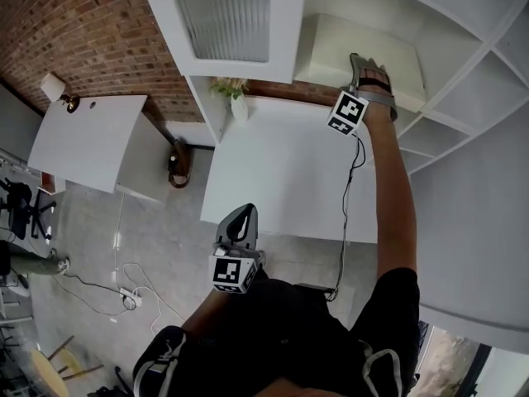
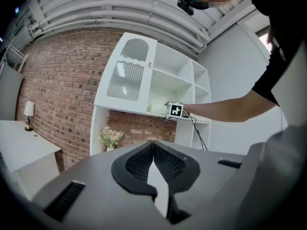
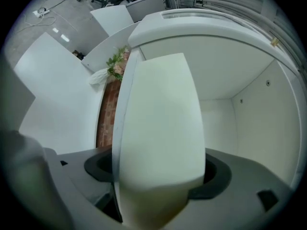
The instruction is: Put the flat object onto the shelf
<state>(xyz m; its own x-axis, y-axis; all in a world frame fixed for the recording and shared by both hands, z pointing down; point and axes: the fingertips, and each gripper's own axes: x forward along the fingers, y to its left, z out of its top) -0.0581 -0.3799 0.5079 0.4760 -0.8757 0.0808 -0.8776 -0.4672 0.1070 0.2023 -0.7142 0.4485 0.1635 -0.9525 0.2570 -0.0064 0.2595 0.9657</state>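
Note:
The flat object (image 1: 364,52) is a pale cream slab lying in a compartment of the white shelf unit (image 1: 463,81). My right gripper (image 1: 368,64) reaches into that compartment at the slab's near edge. In the right gripper view the slab (image 3: 160,104) fills the middle and runs away from me between the jaws of the right gripper (image 3: 158,169). The jaws stand wide, open, and the dark pads (image 3: 218,174) sit just off its sides. My left gripper (image 1: 241,217) hangs low by the person's body, shut and holding nothing. Its pads (image 2: 165,162) meet in the left gripper view.
A white table (image 1: 281,172) stands under the shelf, with a vase of flowers (image 1: 234,98) at its back left. The ribbed-glass cabinet door (image 1: 223,15) is left of the compartment. A second white table (image 1: 87,139) and lamp (image 1: 54,88) stand further left. Cables and a power strip (image 1: 128,298) lie on the floor.

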